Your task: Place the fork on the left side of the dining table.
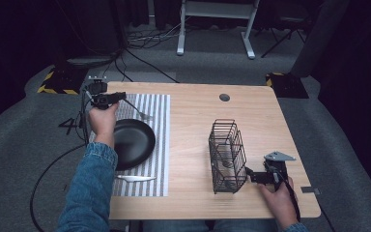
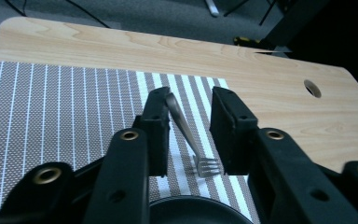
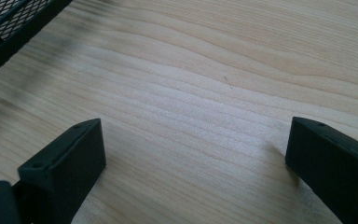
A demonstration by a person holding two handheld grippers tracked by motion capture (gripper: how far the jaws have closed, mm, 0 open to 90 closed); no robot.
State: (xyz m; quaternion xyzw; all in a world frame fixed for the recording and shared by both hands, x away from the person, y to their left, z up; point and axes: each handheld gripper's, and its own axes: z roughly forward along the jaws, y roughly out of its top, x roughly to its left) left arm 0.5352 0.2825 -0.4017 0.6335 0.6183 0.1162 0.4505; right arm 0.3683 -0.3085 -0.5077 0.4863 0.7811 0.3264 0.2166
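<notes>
The fork (image 2: 186, 133) stands between the two black jaws of the left claw (image 2: 189, 112), tines down on the striped placemat (image 2: 51, 107) and handle leaning up against the left jaw in the left gripper view; the other jaw stands clear of it, so the claw is partly open and has no real grip on it. From the high view the fork (image 1: 139, 111) lies slanted at the far end of the placemat, just beyond the black plate (image 1: 134, 141), with the left claw (image 1: 121, 97) held above that end by the person's left hand (image 1: 102, 120) (the denim sleeve runs down to the bottom edge). A knife (image 1: 134, 178) lies on the near part of the placemat, in front of the plate. Well to the right on the wooden counter (image 1: 198, 111) stands a black wire basket (image 1: 228, 155). The right claw (image 1: 249, 175) rests low beside the basket's near corner, its jaws spread wide with nothing but bare counter between them in the right gripper view.
</notes>
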